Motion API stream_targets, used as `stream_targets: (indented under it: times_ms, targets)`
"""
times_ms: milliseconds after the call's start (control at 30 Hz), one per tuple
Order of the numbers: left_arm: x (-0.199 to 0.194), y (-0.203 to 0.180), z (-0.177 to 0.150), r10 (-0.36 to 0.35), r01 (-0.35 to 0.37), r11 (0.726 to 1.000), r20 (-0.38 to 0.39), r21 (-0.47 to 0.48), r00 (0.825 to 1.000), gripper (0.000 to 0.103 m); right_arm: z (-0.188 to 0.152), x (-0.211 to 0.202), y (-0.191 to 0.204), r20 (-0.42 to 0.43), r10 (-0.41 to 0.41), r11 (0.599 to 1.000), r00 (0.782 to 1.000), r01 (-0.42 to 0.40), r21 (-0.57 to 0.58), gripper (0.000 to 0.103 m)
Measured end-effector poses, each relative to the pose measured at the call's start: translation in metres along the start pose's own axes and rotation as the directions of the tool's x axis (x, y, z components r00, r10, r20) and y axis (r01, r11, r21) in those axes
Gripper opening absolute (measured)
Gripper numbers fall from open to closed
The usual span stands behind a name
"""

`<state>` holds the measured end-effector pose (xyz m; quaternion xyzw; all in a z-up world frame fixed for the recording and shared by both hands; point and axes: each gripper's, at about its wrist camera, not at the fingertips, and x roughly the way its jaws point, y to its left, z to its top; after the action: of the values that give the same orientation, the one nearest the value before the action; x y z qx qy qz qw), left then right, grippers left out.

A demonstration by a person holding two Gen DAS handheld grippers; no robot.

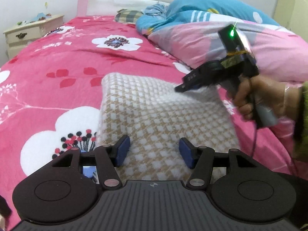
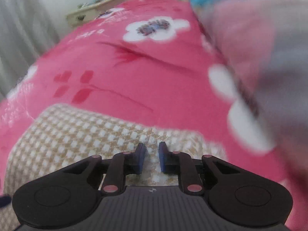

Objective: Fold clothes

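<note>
A beige-and-white checked knit garment [image 1: 154, 111] lies folded on the pink floral bed sheet [image 1: 57, 57]. My left gripper [image 1: 155, 152] hovers open over the garment's near edge, its blue pads wide apart with nothing between them. My right gripper [image 1: 178, 88], held by a gloved hand [image 1: 256, 96], has its tip at the garment's far right corner, where the cloth looks raised and blurred. In the right wrist view the right gripper [image 2: 152, 157] has its pads close together with the garment [image 2: 77, 134] between them.
A rolled pink, blue and grey quilt [image 1: 221, 38] lies along the right side of the bed. A plaid pillow [image 1: 128, 15] sits by the headboard. A cream nightstand [image 1: 28, 32] stands at the back left. Open pink sheet spreads left of and beyond the garment.
</note>
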<state>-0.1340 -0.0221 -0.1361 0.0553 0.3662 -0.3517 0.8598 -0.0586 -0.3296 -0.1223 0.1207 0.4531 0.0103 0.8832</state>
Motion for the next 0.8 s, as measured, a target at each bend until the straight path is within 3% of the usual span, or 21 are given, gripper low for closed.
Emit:
stream_targets:
  times_ms: [133,233,333,467,567,600,633,700,800]
  targets:
    - [0.000,0.001,0.002,-0.002,0.002,1.000,-0.011,-0.008,1.000,0.059,0.011,-0.053,0.001,0.020,0.033,0.999,0.999,-0.034,0.037,0.018]
    - [0.000,0.002,0.004,-0.003,0.003,1.000,-0.019,-0.014,1.000,0.059,-0.005,-0.104,0.010,-0.017,0.150,0.989,0.989,-0.150,-0.003,0.020]
    - [0.001,0.002,0.006,-0.003,0.003,1.000,-0.028,-0.020,1.000,0.059,-0.040,-0.100,0.038,-0.180,0.239,0.962,0.954,-0.258,-0.092,0.020]
    - [0.001,-0.003,0.010,0.006,-0.007,1.000,-0.054,-0.016,0.999,0.059,-0.087,-0.068,0.069,-0.202,0.153,0.950,0.967,-0.201,-0.240,0.020]
    - [-0.010,0.002,0.024,-0.001,-0.001,1.000,-0.067,-0.025,0.998,0.061,-0.072,-0.092,0.051,-0.160,0.207,0.967,0.965,-0.227,-0.114,0.024]
    - [-0.018,0.010,0.029,-0.016,0.012,0.998,-0.056,-0.069,0.998,0.063,-0.071,-0.103,0.034,-0.120,0.244,0.967,0.962,-0.251,-0.046,0.040]
    - [-0.024,0.024,0.033,-0.034,0.028,0.990,-0.036,-0.138,0.999,0.070,-0.071,-0.115,0.017,-0.077,0.278,0.961,0.957,-0.277,0.020,0.060]
    - [-0.027,0.056,0.035,-0.080,0.073,0.952,-0.012,-0.298,0.997,0.074,-0.078,-0.121,-0.025,-0.009,0.355,0.916,0.935,-0.346,0.202,0.079]
    - [0.001,0.110,0.025,-0.205,0.148,0.826,-0.045,-0.544,0.978,0.078,-0.094,-0.097,-0.074,0.035,0.444,0.790,0.895,-0.410,0.456,0.092]
